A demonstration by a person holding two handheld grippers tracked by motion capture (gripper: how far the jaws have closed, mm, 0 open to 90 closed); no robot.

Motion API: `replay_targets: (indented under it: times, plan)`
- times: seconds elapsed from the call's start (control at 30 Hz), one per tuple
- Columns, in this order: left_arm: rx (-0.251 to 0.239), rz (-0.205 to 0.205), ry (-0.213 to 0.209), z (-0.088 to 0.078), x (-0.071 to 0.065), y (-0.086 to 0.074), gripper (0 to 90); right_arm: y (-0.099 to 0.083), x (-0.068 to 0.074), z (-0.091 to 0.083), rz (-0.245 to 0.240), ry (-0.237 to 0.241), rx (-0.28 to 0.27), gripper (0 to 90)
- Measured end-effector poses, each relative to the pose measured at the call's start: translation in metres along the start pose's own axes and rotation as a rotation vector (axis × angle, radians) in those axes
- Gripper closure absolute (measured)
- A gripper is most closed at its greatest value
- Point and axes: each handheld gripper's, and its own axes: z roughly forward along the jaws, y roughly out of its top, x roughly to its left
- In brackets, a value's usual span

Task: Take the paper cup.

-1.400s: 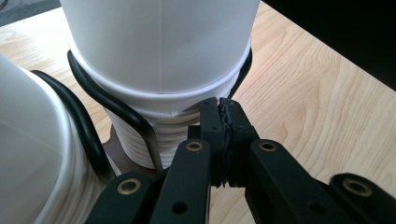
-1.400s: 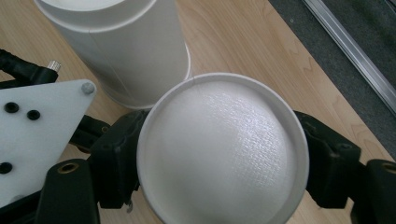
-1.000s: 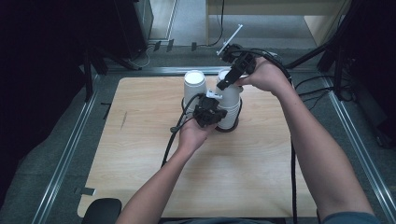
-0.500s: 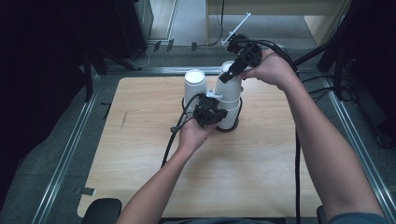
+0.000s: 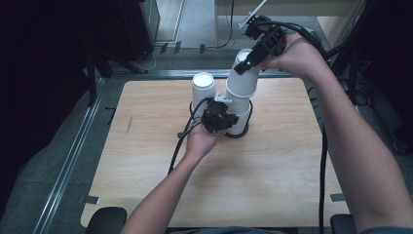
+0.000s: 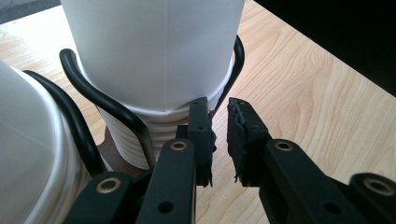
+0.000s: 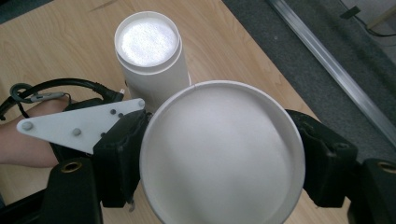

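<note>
High view: my right gripper (image 5: pixel 247 66) clamps the top paper cup (image 5: pixel 242 73), lifted half off the stack (image 5: pixel 238 117); my left gripper (image 5: pixel 225 118), jaws just opening, grips nothing.

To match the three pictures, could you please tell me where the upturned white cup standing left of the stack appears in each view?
High view: the white cup stands upper centre, just left of the stack.
Left gripper view: its side fills the lower left edge.
Right gripper view: top centre, above the lifted cup.
Shared landmark: the pale wooden table beneath it.
</note>
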Motion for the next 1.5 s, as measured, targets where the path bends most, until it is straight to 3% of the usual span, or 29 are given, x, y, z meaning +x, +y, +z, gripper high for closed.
replay_targets:
  times: [0.13,0.23,0.47,0.73,0.77,1.0,1.2,1.5]
  plan:
    - [-0.001,0.0,-0.002,0.0,0.0,0.0,77.1,0.0,0.001,-0.01,0.001,-0.008,-0.002,25.8]
    - [0.001,-0.008,-0.009,-0.001,0.0,0.0,76.2,-0.003,0.0,-0.018,0.016,0.027,-0.005,25.7]
    - [0.0,-0.007,-0.011,-0.003,0.002,0.001,75.0,-0.014,0.0,-0.036,0.025,0.05,-0.002,25.7]
    - [0.007,0.022,-0.033,-0.007,-0.001,-0.002,72.1,-0.036,0.009,-0.041,0.002,0.073,-0.001,25.6]
    - [0.009,0.024,-0.04,-0.008,-0.002,-0.002,71.8,-0.041,0.01,-0.04,0.003,0.099,0.006,25.5]
    - [0.017,0.025,-0.097,-0.018,0.001,-0.007,68.7,-0.065,0.017,-0.032,0.001,0.118,0.013,25.5]
    - [0.035,0.067,-0.111,-0.026,0.001,-0.014,65.3,-0.083,0.025,-0.018,0.005,0.151,0.023,25.5]
    - [0.039,0.064,-0.133,-0.031,0.012,-0.024,63.5,-0.109,0.037,0.012,-0.004,0.218,0.022,25.4]
